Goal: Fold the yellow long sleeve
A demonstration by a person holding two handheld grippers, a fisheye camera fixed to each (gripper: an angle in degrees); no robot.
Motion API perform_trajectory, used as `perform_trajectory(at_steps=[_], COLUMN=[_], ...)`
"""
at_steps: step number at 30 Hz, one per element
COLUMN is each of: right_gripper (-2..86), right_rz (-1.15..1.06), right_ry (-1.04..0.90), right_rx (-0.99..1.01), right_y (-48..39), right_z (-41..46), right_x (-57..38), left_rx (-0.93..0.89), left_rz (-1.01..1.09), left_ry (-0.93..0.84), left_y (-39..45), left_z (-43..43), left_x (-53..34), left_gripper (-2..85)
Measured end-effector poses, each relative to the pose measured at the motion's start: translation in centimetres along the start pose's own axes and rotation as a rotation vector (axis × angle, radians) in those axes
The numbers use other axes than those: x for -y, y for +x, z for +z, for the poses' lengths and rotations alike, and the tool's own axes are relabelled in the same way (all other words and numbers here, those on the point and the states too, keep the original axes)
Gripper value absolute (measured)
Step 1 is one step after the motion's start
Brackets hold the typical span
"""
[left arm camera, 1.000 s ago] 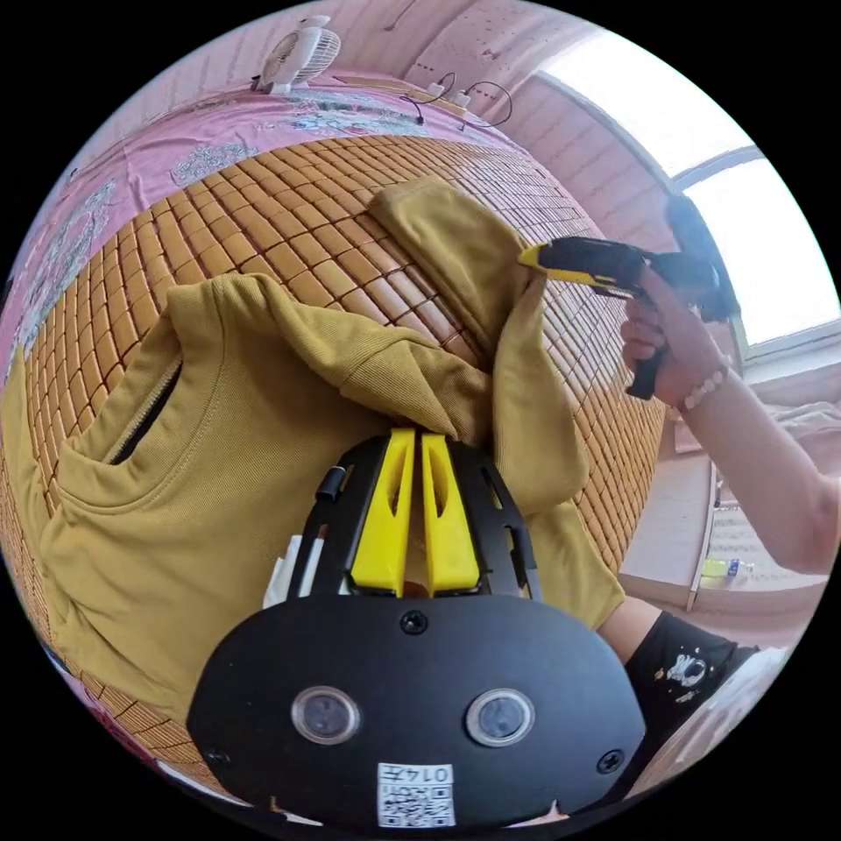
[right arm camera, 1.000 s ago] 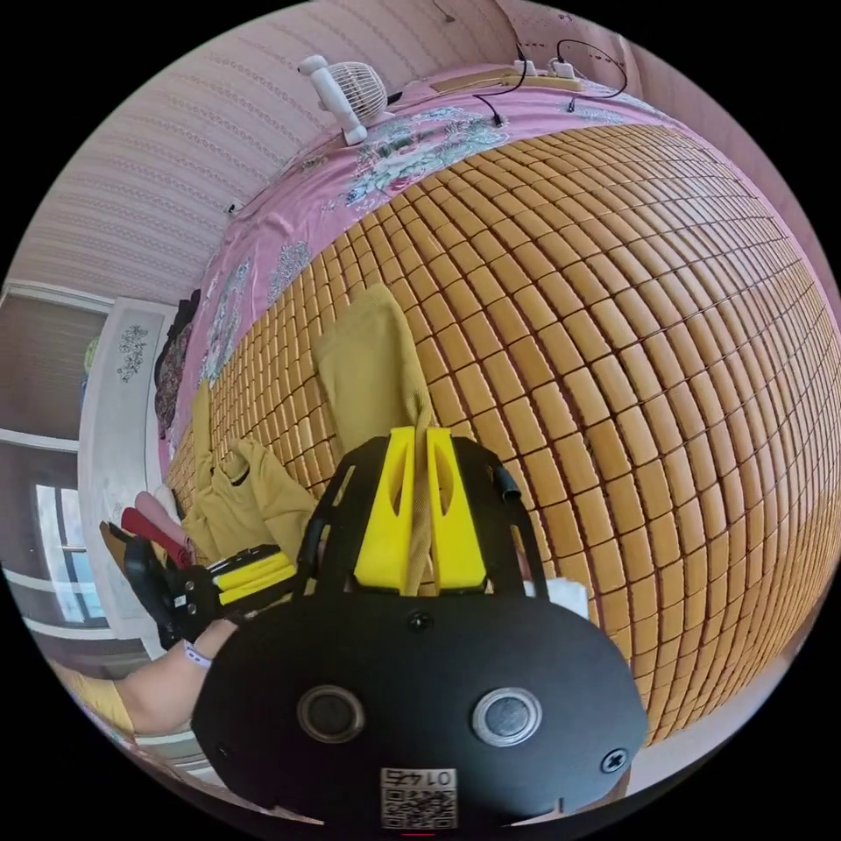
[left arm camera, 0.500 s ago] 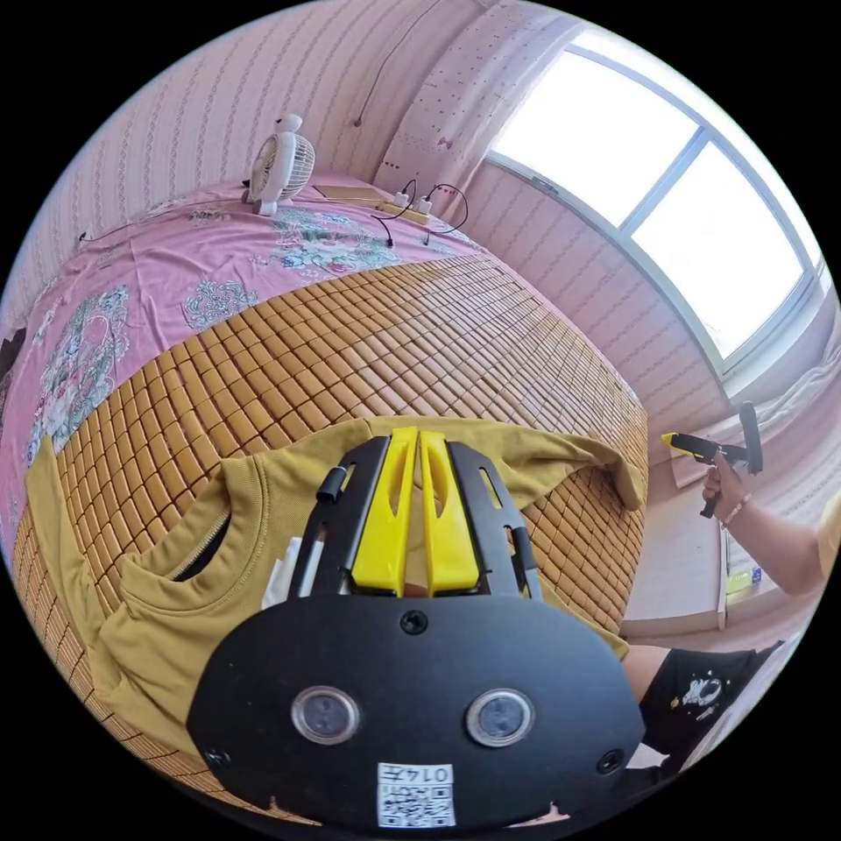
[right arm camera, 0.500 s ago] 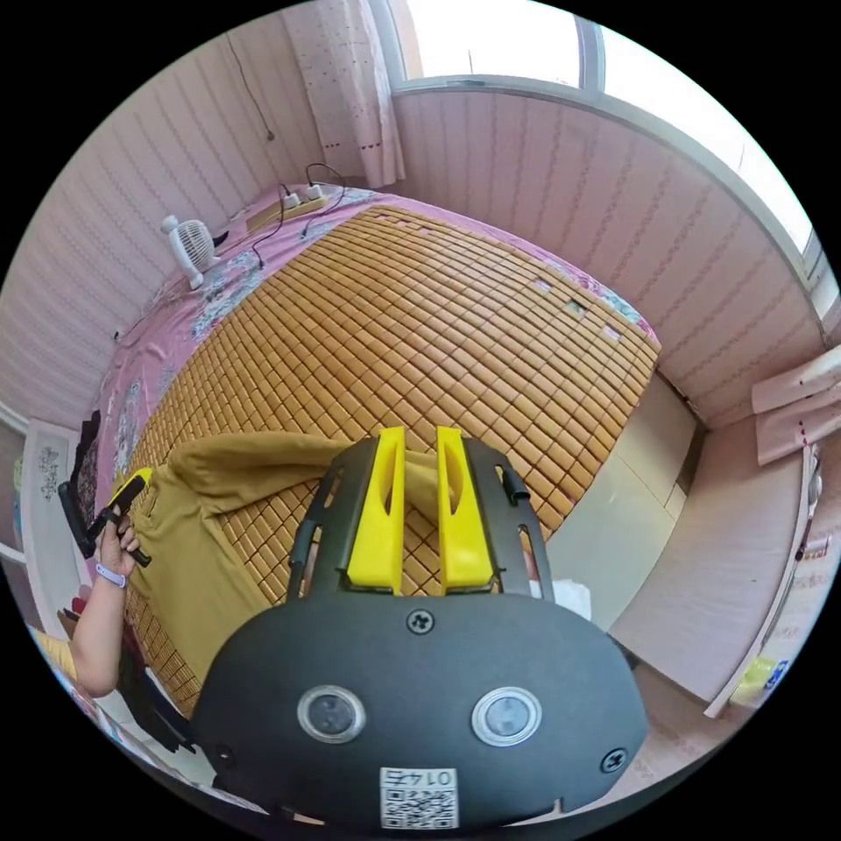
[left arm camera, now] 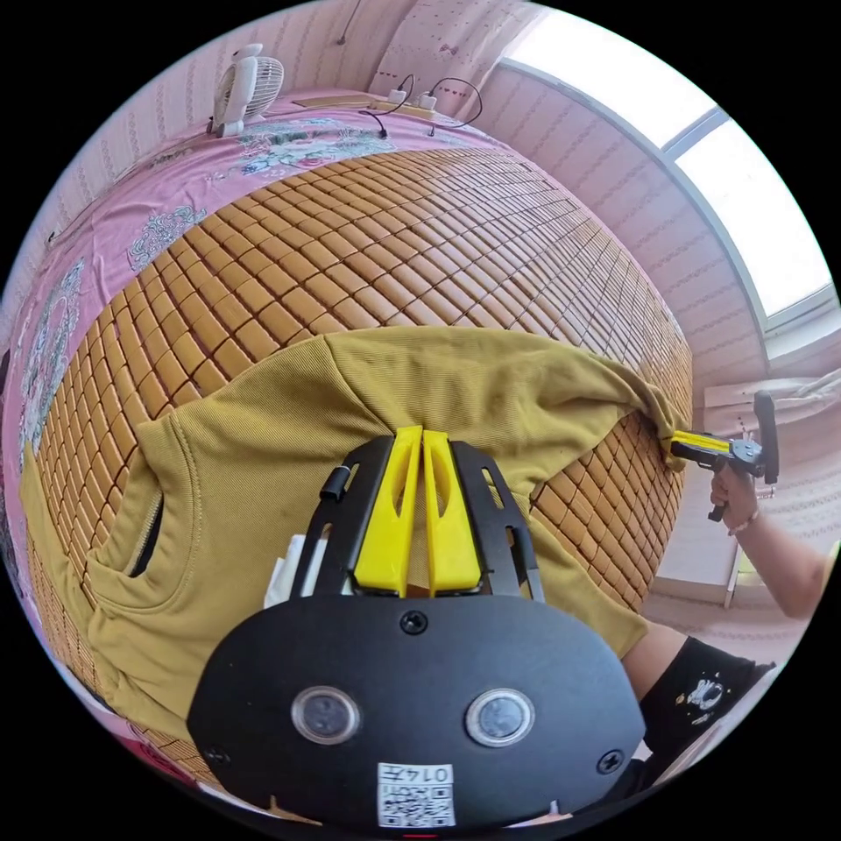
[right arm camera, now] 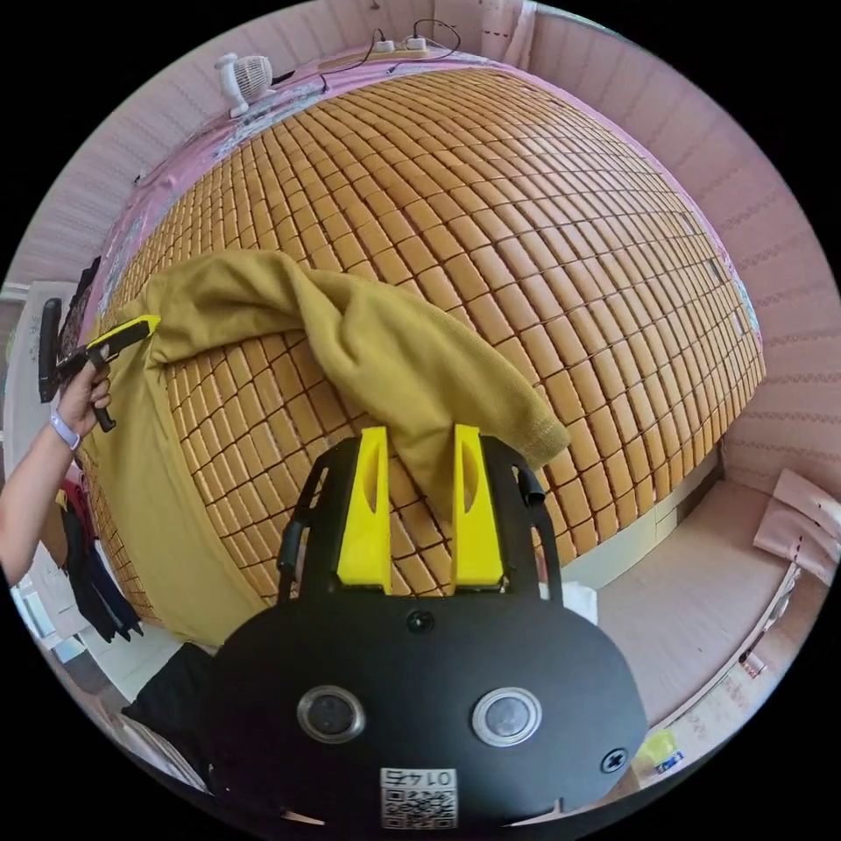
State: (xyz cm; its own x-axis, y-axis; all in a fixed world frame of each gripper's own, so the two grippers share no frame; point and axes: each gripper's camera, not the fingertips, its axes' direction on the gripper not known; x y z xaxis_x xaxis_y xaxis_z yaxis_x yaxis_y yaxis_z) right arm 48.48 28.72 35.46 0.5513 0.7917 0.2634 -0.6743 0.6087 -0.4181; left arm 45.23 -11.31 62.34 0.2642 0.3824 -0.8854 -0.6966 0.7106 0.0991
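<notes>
Shirt (left arm camera: 289, 455): one, spread flat on the mat (left arm camera: 350, 254), collar visible, nothing folded yet; every fold looks left to do. One sleeve (right arm camera: 394, 350) stretches sideways. Two grippers: left gripper (left arm camera: 413, 438), jaws closed, whether pinching cloth unclear; right gripper (right arm camera: 420, 438), jaws apart around the sleeve, not gripping.

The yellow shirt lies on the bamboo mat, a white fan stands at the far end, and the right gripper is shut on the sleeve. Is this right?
The right gripper is open: the right gripper view shows its jaws apart, the sleeve between them. The yellow shirt on the mat and the fan at the far end are right.
</notes>
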Motion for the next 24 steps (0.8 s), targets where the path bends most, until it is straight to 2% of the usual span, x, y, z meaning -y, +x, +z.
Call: perform_trajectory(at_steps=[3, 6, 8, 10, 12, 14, 16, 19, 22, 24], right_gripper=[4.3, 2.6, 2.1, 1.8, 2.2, 4.8, 9.0, 11.1, 10.0, 8.9], right_rz=[-0.007, 0.035, 0.101, 0.252, 0.322, 0.362, 0.329, 0.310, 0.255, 0.142], right_ry=[-0.061, -0.146, -0.038, 0.190, 0.275, 0.225, 0.126, 0.075, 0.040, 0.050], right_rx=[0.107, 0.354, 0.394, 0.406, 0.293, 0.191, 0.194, 0.177, 0.024, -0.058], right_y=[1.1, 3.4, 5.7, 9.3, 10.6, 10.6, 9.1, 6.8, 4.2, 2.0], right_z=[0.4, -0.7, -3.1, -5.9, -6.1, -4.6, -1.3, 2.5, 5.6, 6.5], right_x=[0.6, 2.6, 4.1, 5.6, 6.2, 7.2, 8.2, 9.4, 10.8, 11.7], left_rx=[-0.001, -0.003, 0.019, 0.033, 0.011, 0.005, 0.013, 0.046, 0.049, 0.051], left_rz=[-0.001, 0.019, 0.019, -0.005, -0.050, -0.101, -0.116, -0.157, -0.160, -0.174], left_ry=[0.002, 0.005, 0.038, 0.054, 0.077, 0.116, 0.147, 0.117, 0.000, 0.034], left_y=[0.3, 0.6, 1.2, 1.4, 1.2, 0.6, 0.1, -1.2, -2.2, -2.0], left_z=[-0.2, -0.7, -1.4, -2.3, -3.6, -5.6, -7.0, -7.3, -5.4, -6.0], left_x=[-0.2, -0.5, -1.3, -1.7, -2.0, -2.6, -2.9, -3.2, -3.3, -3.6], left_gripper=[-0.7, -0.8, -0.8, -0.8, -0.9, -0.9, -0.9, -0.7, -0.8, -0.9])
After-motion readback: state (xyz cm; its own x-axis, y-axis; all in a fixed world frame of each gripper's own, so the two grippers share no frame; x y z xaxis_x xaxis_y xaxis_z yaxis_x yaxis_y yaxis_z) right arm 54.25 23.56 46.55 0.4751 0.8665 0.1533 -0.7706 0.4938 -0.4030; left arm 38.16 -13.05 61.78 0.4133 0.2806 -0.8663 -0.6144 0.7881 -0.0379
